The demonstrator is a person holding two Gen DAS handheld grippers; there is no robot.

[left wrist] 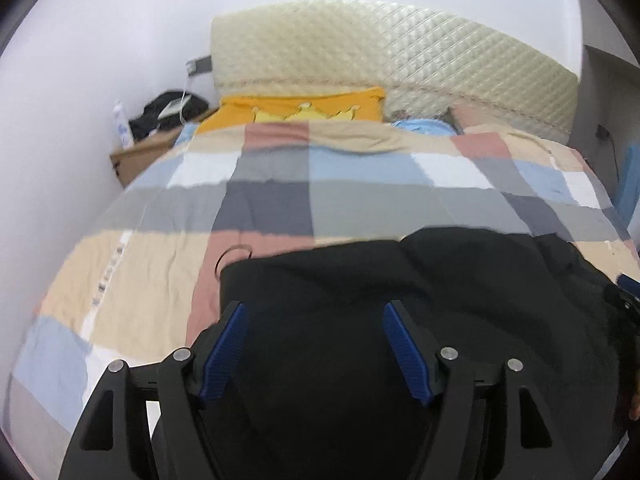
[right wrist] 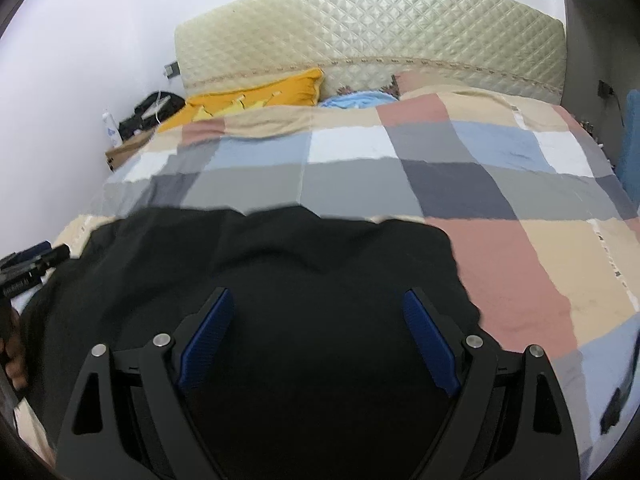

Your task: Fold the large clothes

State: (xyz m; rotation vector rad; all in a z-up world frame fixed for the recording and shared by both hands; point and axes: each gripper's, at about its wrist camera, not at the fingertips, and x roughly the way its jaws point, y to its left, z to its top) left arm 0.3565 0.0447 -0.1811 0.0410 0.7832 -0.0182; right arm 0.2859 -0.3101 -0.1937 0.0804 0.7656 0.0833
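Black fabric fills the lower half of both wrist views: the dark garment lies on the checked quilt at the foot end of the bed, reaching from about 6 o'clock up to the middle of each picture. Its far edge looks fairly straight with a few soft ripples, and its outline reads as a compact block rather than a spread-out shape, so I judge that at least one fold is already made. How many layers lie there cannot be told, and nothing shows whether more folds remain.

The left gripper hangs over the cloth with its blue pads well apart and nothing caught between them. The right gripper is likewise wide and empty above the same garment. Neither has any fabric pinched, so any further fold calls for a fresh grasp on an edge.

At 10 o'clock a white bottle stands on the bedside cabinet; its blue print is too blurred to read. No brand or writing is legible anywhere.
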